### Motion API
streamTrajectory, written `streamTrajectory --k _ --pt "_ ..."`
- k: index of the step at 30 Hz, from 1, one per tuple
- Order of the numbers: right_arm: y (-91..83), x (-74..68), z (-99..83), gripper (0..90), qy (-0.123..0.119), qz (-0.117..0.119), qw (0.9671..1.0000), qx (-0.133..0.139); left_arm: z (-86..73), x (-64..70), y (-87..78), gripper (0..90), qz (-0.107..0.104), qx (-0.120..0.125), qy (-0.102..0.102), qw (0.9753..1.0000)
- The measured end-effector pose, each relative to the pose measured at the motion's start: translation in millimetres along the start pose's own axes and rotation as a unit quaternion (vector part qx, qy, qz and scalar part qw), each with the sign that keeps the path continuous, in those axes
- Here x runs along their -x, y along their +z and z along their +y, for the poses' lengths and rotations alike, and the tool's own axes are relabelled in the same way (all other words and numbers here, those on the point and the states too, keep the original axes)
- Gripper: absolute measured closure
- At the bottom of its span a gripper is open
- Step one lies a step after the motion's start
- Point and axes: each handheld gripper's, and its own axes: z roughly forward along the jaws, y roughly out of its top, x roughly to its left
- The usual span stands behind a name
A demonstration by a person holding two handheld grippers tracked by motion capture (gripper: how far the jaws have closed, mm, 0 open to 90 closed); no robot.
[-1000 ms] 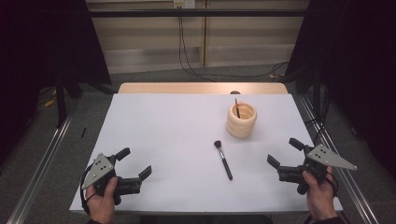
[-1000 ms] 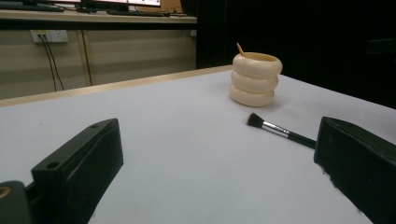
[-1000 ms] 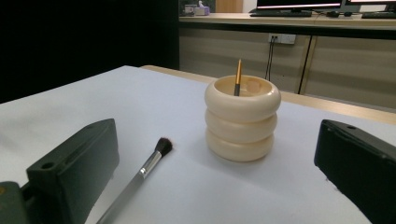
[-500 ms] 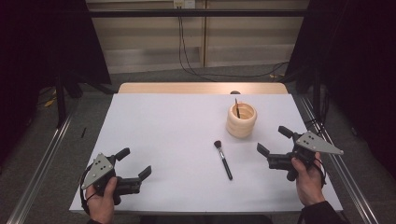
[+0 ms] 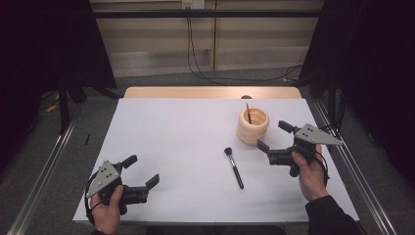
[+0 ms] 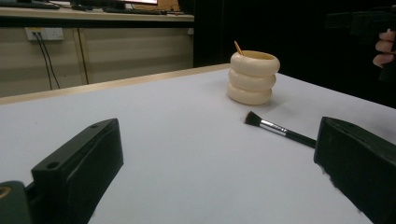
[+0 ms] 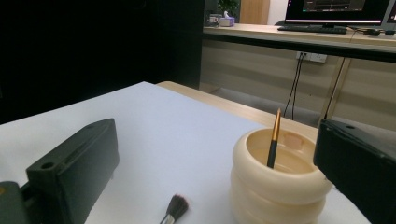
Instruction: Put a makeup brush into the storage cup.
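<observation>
A cream ribbed holder stands right of the table's middle, with a thin gold-and-black handle sticking up out of it. A black makeup brush lies flat on the white table, in front of the holder. My right gripper hovers open just right of the holder, above the table, jaws pointing left. At the front left my left gripper rests low, open and empty.
The table's wooden back edge meets a floor with cables. Metal rails run along both sides. A dark curtain hangs at the right.
My right gripper has moved forward and left, from the table's right front corner to beside the holder. The left gripper has stayed in place.
</observation>
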Motion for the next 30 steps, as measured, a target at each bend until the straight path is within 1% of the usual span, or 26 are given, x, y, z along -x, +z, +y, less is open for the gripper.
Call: streamTrajectory --k 4,5,6,8,12,14,16,17,20,25,27,28,29,30 --pt "10.4 -0.1 8.2 0.0 -0.003 0.009 1.0 0.004 -0.2 -0.2 0.3 1.4 0.001 -0.002 -0.002 1.0" --pt "13.5 -0.5 9.9 0.3 -0.003 0.013 0.9999 0.0 -0.3 -0.3 0.5 1.4 0.002 -0.003 -0.002 1.0" --pt "17.0 -1.5 11.6 0.3 -0.003 0.017 0.9998 -0.006 -0.5 -0.5 0.7 1.4 -0.001 -0.002 -0.005 1.0" --pt "24.9 -3.2 14.5 0.3 -0.009 0.024 0.9996 -0.011 -0.6 -0.8 0.6 1.4 0.002 -0.002 -0.006 1.0" --pt "39.3 -4.6 21.6 0.8 -0.015 0.027 0.9994 -0.018 -0.4 -1.5 0.0 1.4 0.001 -0.001 -0.004 1.0" --pt "46.0 -5.6 25.6 0.9 -0.018 0.032 0.9991 -0.02 -0.4 -1.5 0.0 1.4 0.001 -0.001 -0.005 1.0" --pt "50.9 -7.4 29.9 1.0 -0.023 0.039 0.9986 -0.026 -0.4 -1.8 -0.1 1.4 0.002 -0.002 -0.004 1.0" --pt "53.5 -8.4 31.4 1.0 -0.024 0.04 0.9986 -0.024 -0.3 -2.0 -0.1 1.4 0.004 -0.002 -0.003 1.0" --pt "60.4 -10.5 34.1 2.5 -0.022 0.051 0.9979 -0.033 -0.4 -2.9 -0.3 1.5 0.003 -0.004 -0.002 1.0" --pt "71.6 -11.0 37.2 3.1 -0.022 0.055 0.9974 -0.04 -0.3 -2.5 0.0 1.5 0.002 -0.002 -0.003 1.0" --pt "74.2 -11.1 38.9 3.1 -0.024 0.057 0.9971 -0.045 -0.3 -2.3 -0.3 1.5 0.005 -0.003 -0.003 1.0" --pt "75.3 -10.8 39.9 3.0 -0.027 0.06 0.9967 -0.049 -0.3 -2.7 0.0 1.5 0.001 -0.002 -0.003 1.0" --pt "76.7 -10.1 40.9 3.0 -0.022 0.062 0.9966 -0.051 -0.4 -2.7 0.2 1.5 0.001 -0.002 -0.004 1.0" --pt "77.6 -9.9 41.5 3.1 -0.021 0.061 0.9966 -0.05 -0.3 -3.3 -0.1 1.5 0.003 -0.007 0.001 1.0"
